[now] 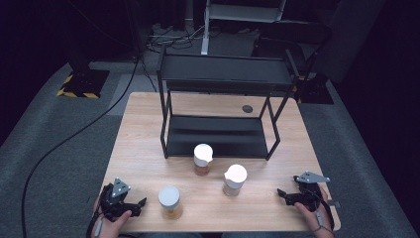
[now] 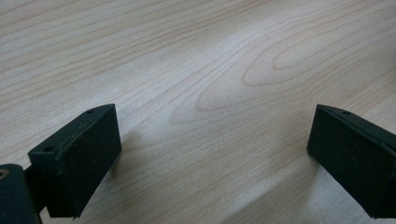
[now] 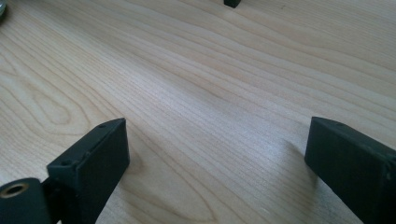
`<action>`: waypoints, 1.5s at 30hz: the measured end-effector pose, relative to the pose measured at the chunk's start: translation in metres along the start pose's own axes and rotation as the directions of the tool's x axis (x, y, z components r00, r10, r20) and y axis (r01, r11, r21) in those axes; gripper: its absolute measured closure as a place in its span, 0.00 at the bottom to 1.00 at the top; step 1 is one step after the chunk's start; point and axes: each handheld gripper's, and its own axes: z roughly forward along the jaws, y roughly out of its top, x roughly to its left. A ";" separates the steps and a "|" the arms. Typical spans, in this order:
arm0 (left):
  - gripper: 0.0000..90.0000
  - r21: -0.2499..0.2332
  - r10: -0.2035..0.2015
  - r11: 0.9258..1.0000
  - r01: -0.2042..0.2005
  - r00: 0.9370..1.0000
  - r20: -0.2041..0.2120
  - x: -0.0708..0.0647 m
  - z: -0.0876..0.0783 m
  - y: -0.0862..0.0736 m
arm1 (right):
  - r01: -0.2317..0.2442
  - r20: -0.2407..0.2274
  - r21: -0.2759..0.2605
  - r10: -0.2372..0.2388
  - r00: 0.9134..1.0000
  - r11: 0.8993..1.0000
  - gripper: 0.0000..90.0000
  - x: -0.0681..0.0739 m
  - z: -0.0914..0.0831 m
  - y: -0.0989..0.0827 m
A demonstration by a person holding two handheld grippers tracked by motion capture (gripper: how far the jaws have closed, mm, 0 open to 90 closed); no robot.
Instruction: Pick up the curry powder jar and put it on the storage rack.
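Note:
Three small jars with amber contents stand on the wooden table (image 1: 143, 148). One with a white spouted lid (image 1: 203, 158) is just in front of the black rack (image 1: 220, 106). Another white-lidded jar (image 1: 234, 179) stands to its right and nearer. A grey-lidded jar (image 1: 170, 202) is at the front left. My left gripper (image 1: 138, 206) rests at the front left corner, open, its jaws wide over bare wood (image 2: 210, 116). At the front right my right gripper (image 1: 281, 194) is open too, nothing between its jaws above the wood (image 3: 219, 121).
The black two-shelf rack takes up the back half of the table, both shelves bare. A dark round inset (image 1: 247, 108) sits in the tabletop behind it. Grey carpet, cables and a yellow-striped stand base (image 1: 81, 82) surround the table.

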 end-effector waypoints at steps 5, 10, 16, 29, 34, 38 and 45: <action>0.09 -0.015 0.008 1.000 -0.008 1.000 -0.003 -0.001 -0.003 0.002 | 0.000 -0.001 0.000 0.000 1.000 1.000 0.07 0.000 0.000 0.000; 0.07 -0.080 -0.009 0.997 0.010 1.000 0.006 -0.002 -0.014 0.007 | 0.000 -0.002 0.000 0.000 1.000 1.000 0.07 0.000 0.000 0.000; 0.07 -0.117 0.006 0.993 -0.004 1.000 0.016 -0.006 -0.025 0.013 | 0.000 -0.003 0.000 0.000 1.000 1.000 0.07 0.000 0.000 0.000; 0.07 -0.157 0.029 0.987 -0.023 0.999 0.031 -0.017 -0.046 0.027 | -0.001 -0.003 0.000 0.001 1.000 1.000 0.07 0.000 0.000 0.000; 0.07 -0.146 0.034 0.989 -0.031 0.999 0.019 -0.023 -0.051 0.032 | -0.001 -0.003 0.000 0.001 1.000 1.000 0.07 0.000 0.000 0.000; 0.07 -0.152 0.035 0.988 -0.031 0.999 0.019 -0.026 -0.057 0.034 | -0.001 -0.004 0.000 0.001 1.000 1.000 0.07 0.000 0.000 0.000; 0.07 -0.168 0.035 0.985 -0.031 0.999 0.021 -0.032 -0.067 0.040 | -0.001 -0.004 0.000 0.001 1.000 1.000 0.07 0.000 0.000 0.000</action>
